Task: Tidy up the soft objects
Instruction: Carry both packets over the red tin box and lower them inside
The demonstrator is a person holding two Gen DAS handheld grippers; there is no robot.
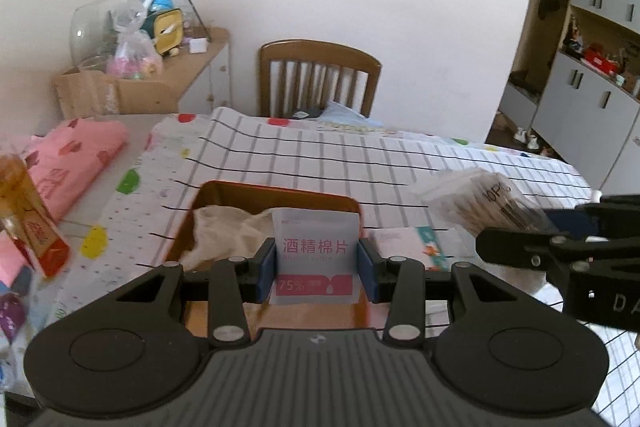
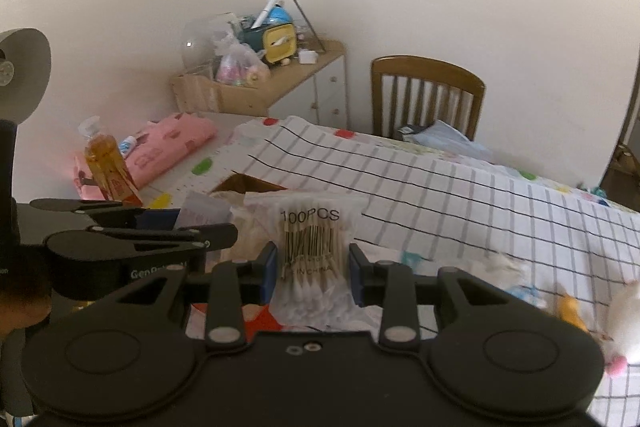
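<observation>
My left gripper (image 1: 317,267) is shut on a white and pink pack of alcohol cotton pads (image 1: 314,259), held upright over an orange-brown tray (image 1: 280,193). A cream cloth (image 1: 224,227) lies in that tray. My right gripper (image 2: 312,267) is shut on a clear bag of cotton swabs (image 2: 310,251) marked 100PCS. In the left wrist view the swab bag (image 1: 480,201) and the right gripper's fingers (image 1: 520,247) appear at the right, above the table. The right wrist view shows the left gripper's fingers (image 2: 160,231) at the left with the pad pack (image 2: 204,213) between them.
A checked cloth (image 1: 360,155) covers the table. A pink folded fabric (image 1: 76,155) and an amber bottle (image 1: 24,203) are at the left. A wooden chair (image 1: 318,79) stands behind the table. A small white packet (image 1: 412,243) lies beside the tray. A white plush toy (image 2: 624,323) lies at the right.
</observation>
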